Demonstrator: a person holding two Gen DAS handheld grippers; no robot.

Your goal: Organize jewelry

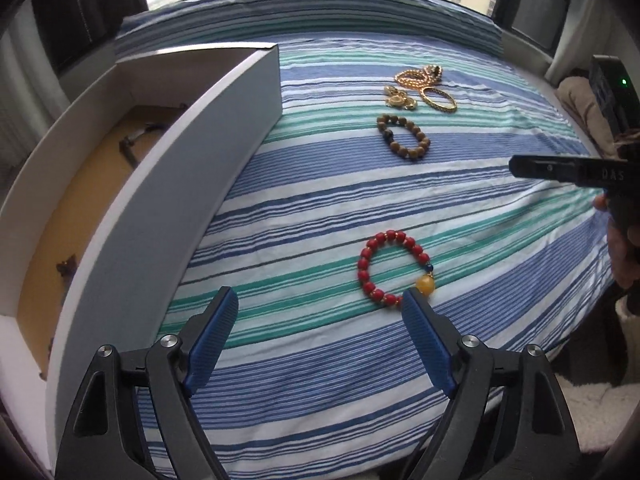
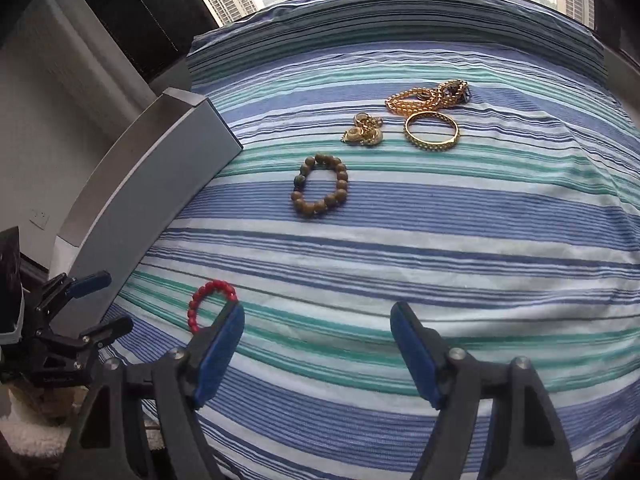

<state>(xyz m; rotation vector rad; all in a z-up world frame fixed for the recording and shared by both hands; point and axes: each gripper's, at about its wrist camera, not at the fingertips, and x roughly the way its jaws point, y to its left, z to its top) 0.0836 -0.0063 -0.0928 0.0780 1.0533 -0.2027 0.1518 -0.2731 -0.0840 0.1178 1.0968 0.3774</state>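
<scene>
A red bead bracelet (image 1: 394,270) with a yellow bead lies on the striped bedsheet, just beyond my open, empty left gripper (image 1: 318,300); it also shows in the right wrist view (image 2: 208,300). Farther off lie a brown wooden bead bracelet (image 1: 404,138) (image 2: 322,186), a gold bangle (image 1: 439,99) (image 2: 431,131), a gold bead necklace (image 1: 418,76) (image 2: 428,98) and a small gold piece (image 1: 400,98) (image 2: 363,131). A white open box (image 1: 192,152) (image 2: 152,184) stands at the left. My right gripper (image 2: 318,312) is open and empty over the sheet; it shows at the right edge of the left wrist view (image 1: 560,170).
The box has a tan floor (image 1: 80,200) with small dark items on it. The striped bed (image 2: 440,240) runs back to a window. A white fluffy rug (image 1: 592,404) lies below the bed's near edge.
</scene>
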